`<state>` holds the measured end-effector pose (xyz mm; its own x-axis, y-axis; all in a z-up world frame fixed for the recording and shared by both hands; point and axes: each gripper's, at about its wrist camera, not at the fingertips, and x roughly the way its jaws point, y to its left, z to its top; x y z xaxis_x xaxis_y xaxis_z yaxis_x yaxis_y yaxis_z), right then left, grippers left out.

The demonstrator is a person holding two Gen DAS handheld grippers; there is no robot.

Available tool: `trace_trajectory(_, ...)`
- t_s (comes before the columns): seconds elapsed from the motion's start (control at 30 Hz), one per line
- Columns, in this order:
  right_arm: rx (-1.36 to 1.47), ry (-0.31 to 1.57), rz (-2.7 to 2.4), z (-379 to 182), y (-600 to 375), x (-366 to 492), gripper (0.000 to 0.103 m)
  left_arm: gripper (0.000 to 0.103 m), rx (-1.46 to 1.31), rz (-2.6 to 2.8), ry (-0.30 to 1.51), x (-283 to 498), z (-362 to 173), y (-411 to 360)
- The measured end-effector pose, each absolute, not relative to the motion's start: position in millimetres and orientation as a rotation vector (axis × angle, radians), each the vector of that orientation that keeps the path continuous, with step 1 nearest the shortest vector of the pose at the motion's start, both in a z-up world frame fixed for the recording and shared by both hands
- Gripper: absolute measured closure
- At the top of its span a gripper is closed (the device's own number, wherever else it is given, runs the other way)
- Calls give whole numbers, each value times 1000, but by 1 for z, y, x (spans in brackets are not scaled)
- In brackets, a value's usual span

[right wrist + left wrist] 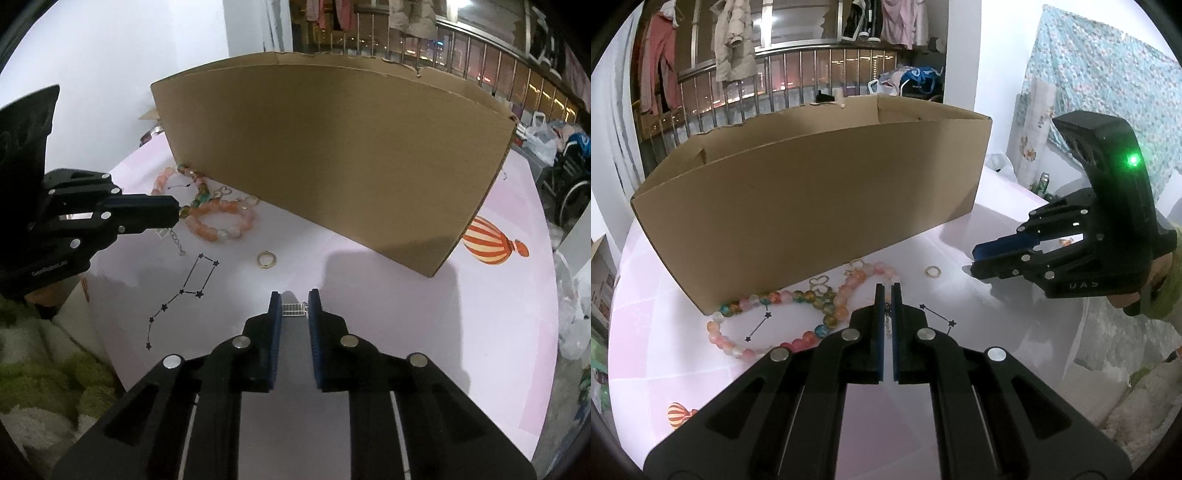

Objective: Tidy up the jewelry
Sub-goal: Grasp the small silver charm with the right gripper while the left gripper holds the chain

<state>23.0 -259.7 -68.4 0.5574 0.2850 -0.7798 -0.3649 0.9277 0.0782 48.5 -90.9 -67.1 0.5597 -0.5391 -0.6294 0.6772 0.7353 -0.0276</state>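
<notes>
Patience suits this step: right tool (294, 301) pinches a small silver pendant (294, 309) between its fingertips, left tool (885, 291) closed above a thin chain (176, 242), so lift slowly toward the cardboard box (332, 147) ahead.

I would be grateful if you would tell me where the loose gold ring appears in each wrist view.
Left wrist view: the gold ring lies right of centre, on the pink table, right of the beaded bracelets.
Right wrist view: the ring lies just left of centre.
Shared landmark: the cardboard box behind it.
</notes>
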Motion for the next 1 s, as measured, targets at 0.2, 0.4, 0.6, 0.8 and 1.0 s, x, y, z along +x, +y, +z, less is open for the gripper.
trace_trajectory(0.2, -61, 889, 362, -70, -261, 20, 89, 101, 219, -715, 646, 46, -64, -90)
trace_trajectory(0.4, -67, 889, 360, -68, -260, 20, 94, 101, 231, -710, 640, 45, -62, -90)
trace_trajectory(0.6, -72, 880, 358, -65, -259, 17, 95, 101, 235, -704, 633, 45, -60, -88)
trace_trajectory(0.8, -64, 869, 377, -58, -263, 11, 94, 101, 237, -700, 633, 45, -59, -83)
trace_trajectory(1.0, -79, 878, 383, -57, -265, 15, 66, 101, 246, -700, 634, 45, -61, -83)
